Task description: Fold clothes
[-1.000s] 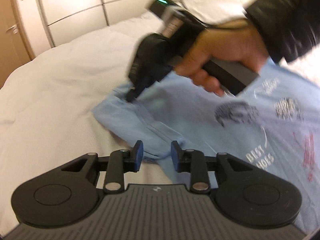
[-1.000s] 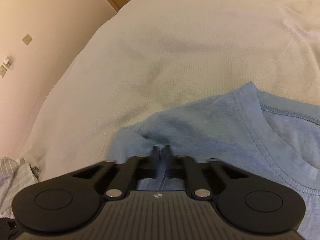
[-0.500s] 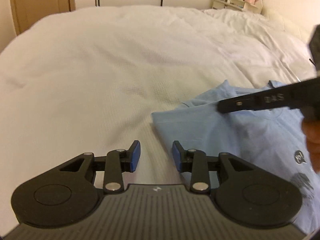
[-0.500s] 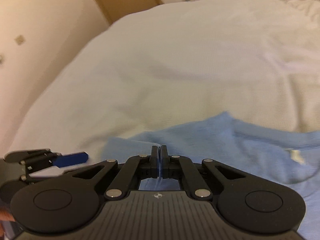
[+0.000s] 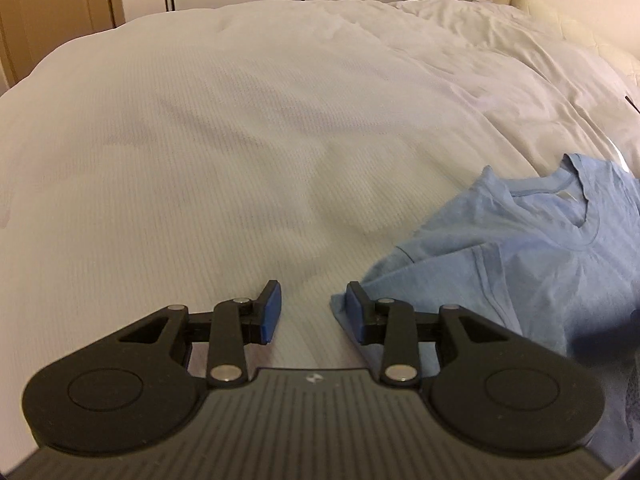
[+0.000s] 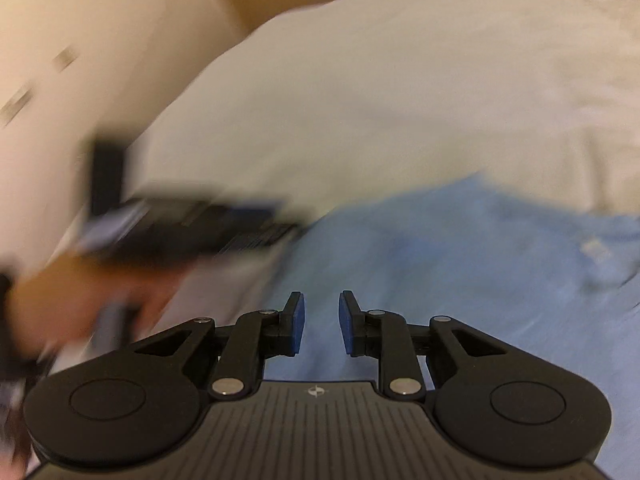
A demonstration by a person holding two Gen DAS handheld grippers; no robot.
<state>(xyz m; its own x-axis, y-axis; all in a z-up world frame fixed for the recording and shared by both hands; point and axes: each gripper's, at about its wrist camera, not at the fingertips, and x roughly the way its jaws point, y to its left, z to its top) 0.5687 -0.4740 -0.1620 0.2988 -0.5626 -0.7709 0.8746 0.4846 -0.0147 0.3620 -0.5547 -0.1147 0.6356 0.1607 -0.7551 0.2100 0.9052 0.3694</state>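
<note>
With both claws, left [image 5: 312, 310] and right [image 6: 321, 322], gaping wide and holding nothing, the blue shirt [image 5: 520, 264] lies on the bed [image 5: 260, 120] with a sleeve folded across its chest, collar pointing toward the headboard, long axis running back toward the person; this looks like mid-fold, the next grip wanting a free edge.

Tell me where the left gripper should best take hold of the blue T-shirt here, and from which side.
Probably the near corner of the blue T-shirt, lying flat on the bed beside the left gripper. Its open jaws could slide in from the bare-sheet side, since that thin edge points toward them.
</note>
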